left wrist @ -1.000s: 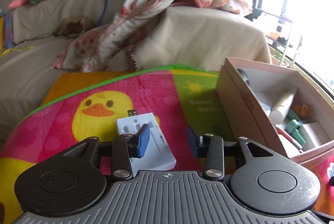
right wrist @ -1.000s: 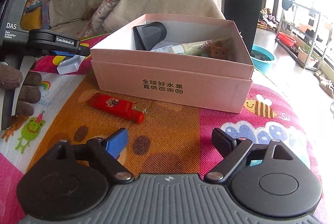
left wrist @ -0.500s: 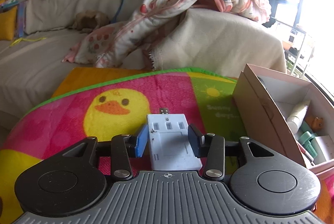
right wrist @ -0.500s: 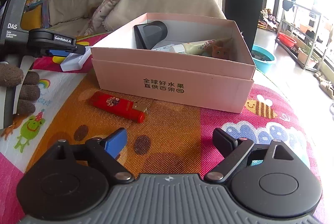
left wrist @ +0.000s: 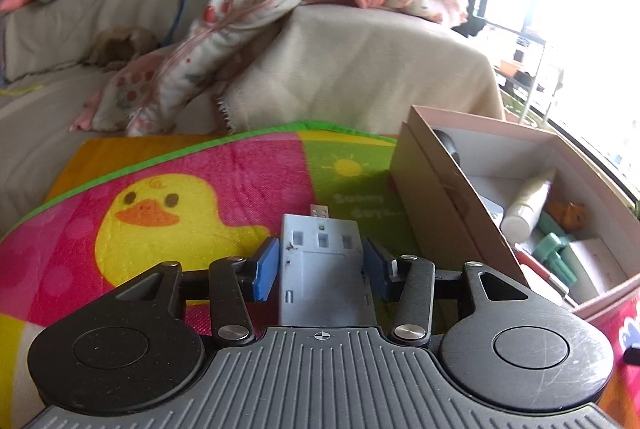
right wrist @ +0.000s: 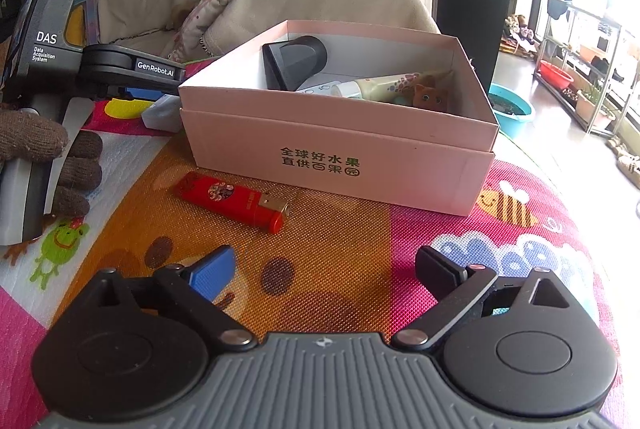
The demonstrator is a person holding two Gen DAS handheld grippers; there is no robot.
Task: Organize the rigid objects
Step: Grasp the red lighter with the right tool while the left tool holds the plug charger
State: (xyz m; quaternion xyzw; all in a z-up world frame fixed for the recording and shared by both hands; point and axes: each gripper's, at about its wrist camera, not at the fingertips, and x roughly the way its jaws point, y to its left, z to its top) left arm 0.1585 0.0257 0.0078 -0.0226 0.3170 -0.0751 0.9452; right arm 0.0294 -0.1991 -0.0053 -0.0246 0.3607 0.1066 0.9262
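Our left gripper (left wrist: 320, 269) is opening, its blue pads flanking the boxy white plastic charger (left wrist: 326, 273) on the woven mat (left wrist: 224, 189). Our right gripper (right wrist: 324, 269) gapes wider over nothing, near the glossy red lighter (right wrist: 234, 201) beside the pink cardboard box (right wrist: 340, 157).

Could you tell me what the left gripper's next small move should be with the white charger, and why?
Probably close on it. The left gripper has the white charger between its fingers, yet a gap shows beside each pad and the jaws are opening. The charger rests on the mat, and the pink box stands just to its right.
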